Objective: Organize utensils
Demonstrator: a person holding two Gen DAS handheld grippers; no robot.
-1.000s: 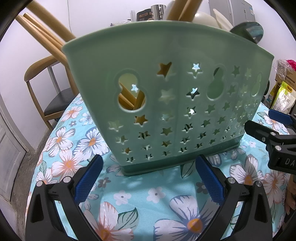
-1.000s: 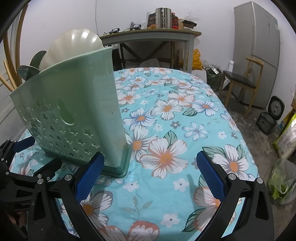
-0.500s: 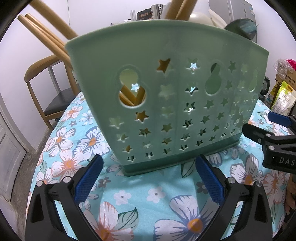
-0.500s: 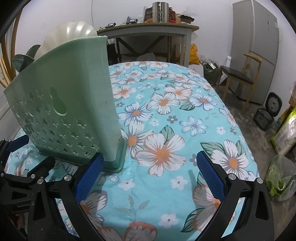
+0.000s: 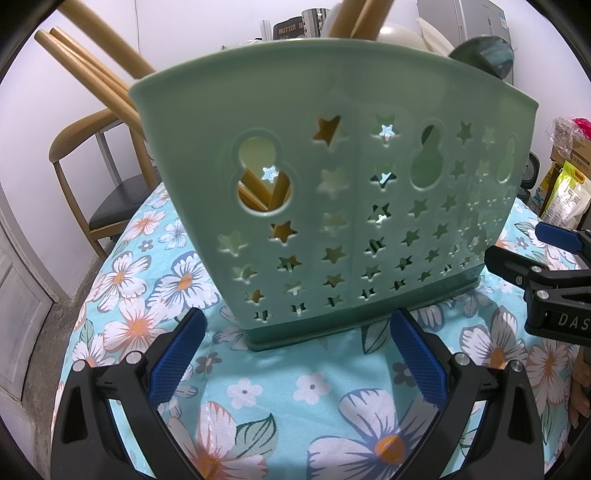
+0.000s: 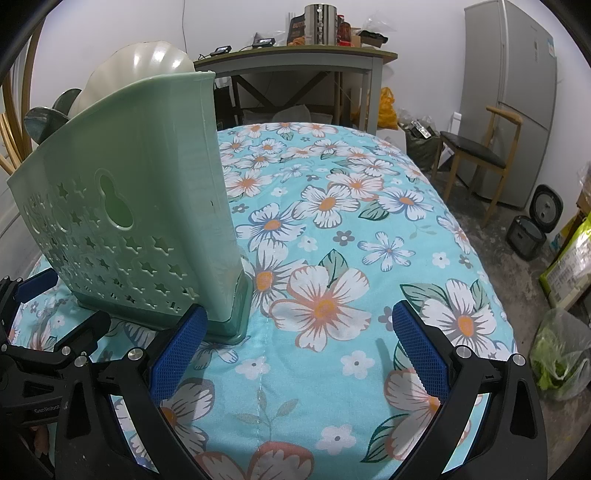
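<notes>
- Left gripper point(image 5: 297, 356) hangs with its blue-padded fingers point(image 5: 177, 354) spread wide and nothing between them, just in front of the green utensil holder point(image 5: 332, 192), facing its star-pierced broad wall.
- Right gripper point(image 6: 295, 350) is likewise released and empty; its left pad sits just beside the holder's near corner at the base, though whether it touches cannot be told, and its right pad is over bare cloth well away from the holder.
- Standing upright on the floral tablecloth point(image 6: 332, 258), the holder rests on a darker green base tray.
- Wooden handles point(image 5: 92, 77) lean out of the holder's left end, seen also through its gourd-shaped cut-out.
- Pale cream spoons or ladles point(image 6: 144, 74) and a dark green spoon bowl point(image 5: 487, 55) rise from the holder's right end.
- Behind the holder: a wooden chair point(image 5: 92, 158) on its left side, and beyond it a grey table point(image 6: 306, 62) with a steel canister point(image 6: 320, 24), plus a refrigerator point(image 6: 509, 92) further off to the holder's right.
</notes>
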